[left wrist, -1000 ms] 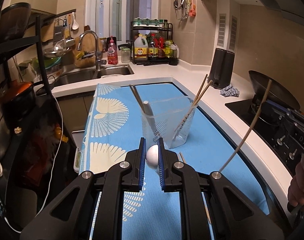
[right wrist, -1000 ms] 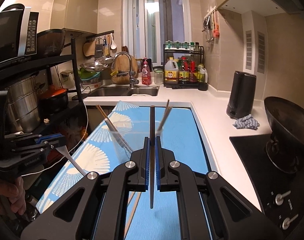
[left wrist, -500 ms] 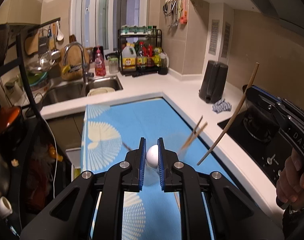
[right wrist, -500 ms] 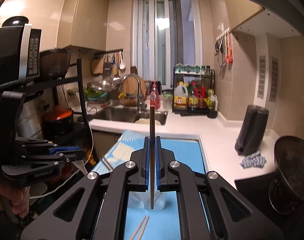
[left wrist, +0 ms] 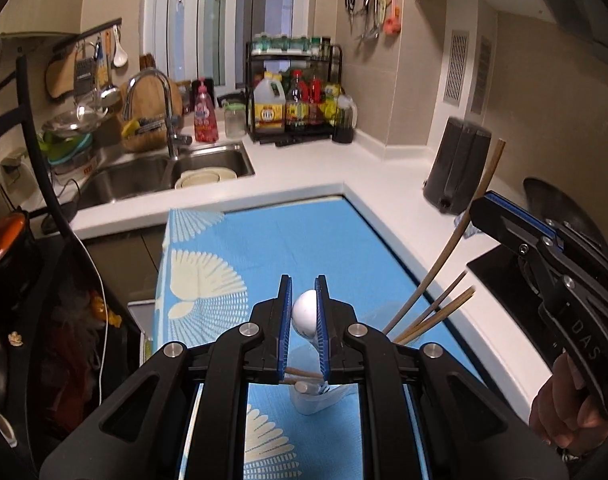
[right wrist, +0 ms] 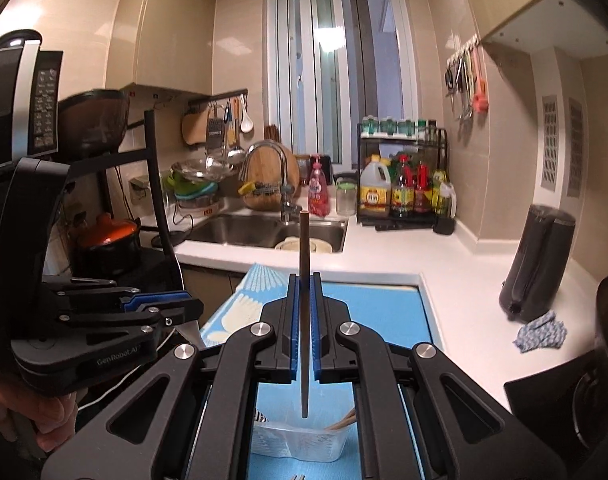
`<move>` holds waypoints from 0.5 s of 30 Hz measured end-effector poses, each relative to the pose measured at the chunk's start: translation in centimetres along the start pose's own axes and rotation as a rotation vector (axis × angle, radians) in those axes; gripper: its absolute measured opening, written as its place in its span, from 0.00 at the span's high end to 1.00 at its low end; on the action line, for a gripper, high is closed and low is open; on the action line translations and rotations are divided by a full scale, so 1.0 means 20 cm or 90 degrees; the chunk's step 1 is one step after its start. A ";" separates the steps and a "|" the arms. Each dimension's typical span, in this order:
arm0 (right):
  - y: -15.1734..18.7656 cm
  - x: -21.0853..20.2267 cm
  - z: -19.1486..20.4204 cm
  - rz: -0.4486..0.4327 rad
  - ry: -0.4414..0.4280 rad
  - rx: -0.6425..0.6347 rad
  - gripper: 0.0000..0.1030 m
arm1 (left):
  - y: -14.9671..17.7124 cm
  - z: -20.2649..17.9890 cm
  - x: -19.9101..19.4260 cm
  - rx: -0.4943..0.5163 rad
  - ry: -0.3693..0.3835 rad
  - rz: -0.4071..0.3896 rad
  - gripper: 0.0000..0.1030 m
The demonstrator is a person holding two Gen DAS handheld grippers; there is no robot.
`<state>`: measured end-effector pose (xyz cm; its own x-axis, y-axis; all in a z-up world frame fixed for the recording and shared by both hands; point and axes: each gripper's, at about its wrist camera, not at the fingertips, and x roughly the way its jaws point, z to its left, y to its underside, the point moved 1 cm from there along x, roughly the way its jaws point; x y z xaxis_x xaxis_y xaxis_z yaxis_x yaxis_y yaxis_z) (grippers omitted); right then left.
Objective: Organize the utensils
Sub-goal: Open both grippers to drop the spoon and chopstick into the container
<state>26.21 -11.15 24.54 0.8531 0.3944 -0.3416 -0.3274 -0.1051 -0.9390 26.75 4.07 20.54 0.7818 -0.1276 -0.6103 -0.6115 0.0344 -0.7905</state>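
Observation:
My left gripper [left wrist: 304,312] is shut on a white spoon [left wrist: 304,314], held above a clear plastic cup [left wrist: 316,400] on the blue patterned cloth [left wrist: 263,248]. My right gripper [right wrist: 304,320] is shut on a brown chopstick [right wrist: 304,280] held upright, its lower tip just over the cup [right wrist: 299,440]. In the left wrist view the right gripper [left wrist: 488,208] holds the chopstick [left wrist: 456,240] slanted down toward the cup, beside other chopsticks [left wrist: 440,312] standing in it. The left gripper [right wrist: 171,312] shows at the left of the right wrist view.
A sink [left wrist: 143,176] with a tap and dishes lies at the back left. A bottle rack [left wrist: 295,100] stands behind. A dark appliance [right wrist: 536,264] and a rag [right wrist: 540,332] sit on the white counter at right. A stove [left wrist: 500,272] is at right, a black shelf [right wrist: 155,184] at left.
Both grippers have risen and tilted over the cup, which now sits low under them. The held chopstick's tip has come down to the cup's rim.

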 end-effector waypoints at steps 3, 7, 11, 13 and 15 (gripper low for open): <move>0.09 0.08 -0.03 0.032 0.002 0.006 0.95 | 0.05 -0.01 0.08 0.008 -0.001 0.019 0.89; 0.20 0.15 -0.02 0.070 -0.001 -0.007 0.94 | 0.11 -0.06 0.16 0.027 0.000 0.039 0.89; 0.26 0.13 -0.02 0.084 0.009 -0.006 0.89 | 0.14 -0.06 0.12 0.013 0.009 0.030 0.67; 0.26 0.09 -0.02 0.078 0.012 -0.008 0.82 | 0.14 -0.07 0.04 0.018 -0.002 0.000 0.60; 0.25 0.03 -0.01 0.063 0.022 -0.020 0.77 | 0.13 -0.07 -0.03 0.016 -0.009 -0.026 0.59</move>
<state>25.10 -11.59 19.72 0.8307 0.3491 -0.4336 -0.3988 -0.1702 -0.9011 24.45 2.87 18.97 0.8077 -0.1160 -0.5780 -0.5759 0.0546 -0.8157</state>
